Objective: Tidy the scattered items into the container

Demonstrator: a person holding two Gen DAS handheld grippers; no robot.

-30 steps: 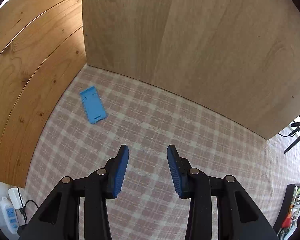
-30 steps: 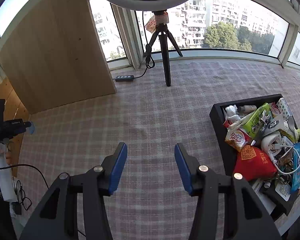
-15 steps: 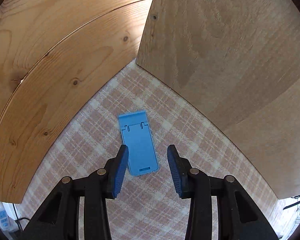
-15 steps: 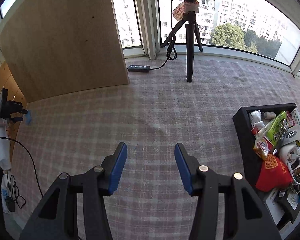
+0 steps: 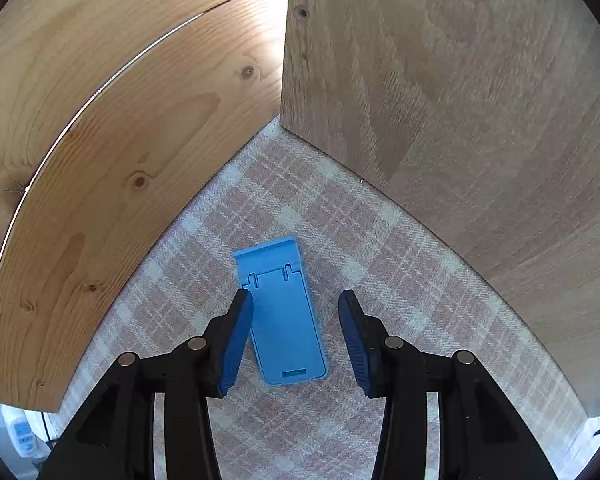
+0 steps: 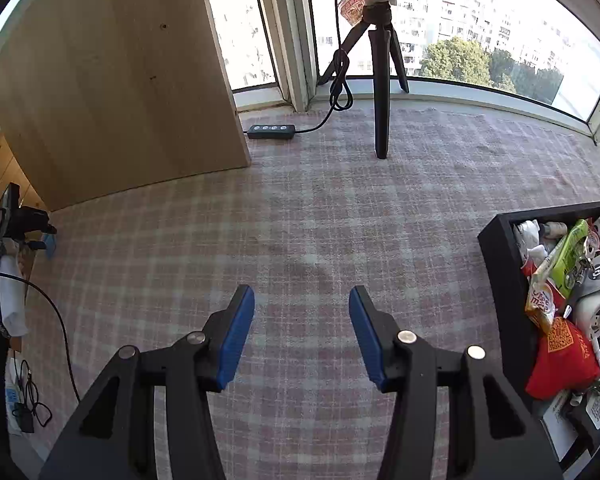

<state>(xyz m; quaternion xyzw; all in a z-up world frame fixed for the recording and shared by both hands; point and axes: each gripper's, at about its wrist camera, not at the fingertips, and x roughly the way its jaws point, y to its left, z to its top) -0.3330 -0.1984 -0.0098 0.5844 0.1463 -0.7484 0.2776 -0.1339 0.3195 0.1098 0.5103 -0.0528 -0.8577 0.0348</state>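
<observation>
- One plaid tablecloth [image 6: 300,208] in pink and cream covers the whole surface; two wooden panels [image 5: 440,100] meet at a corner on it.
- One black container [image 6: 500,264] sits at the right edge, heaped with snack packets and cables.
- One ring-light tripod [image 6: 381,80] stands by the window, with one black power strip [image 6: 271,131] beside it.
- One blue plastic phone stand [image 5: 284,316] lies flat on the cloth near the panels' corner, a slim rectangle with two notches at its far end and a slot at its near end.
- A second ago it lay well off to the left; now it sits between the left gripper [image 5: 296,340] fingers, whose jaws are opening, the pads apparently not pressing it.
- The right gripper [image 6: 302,332] hovers open over bare cloth, holding nothing, with the tripod looming larger than before.
</observation>
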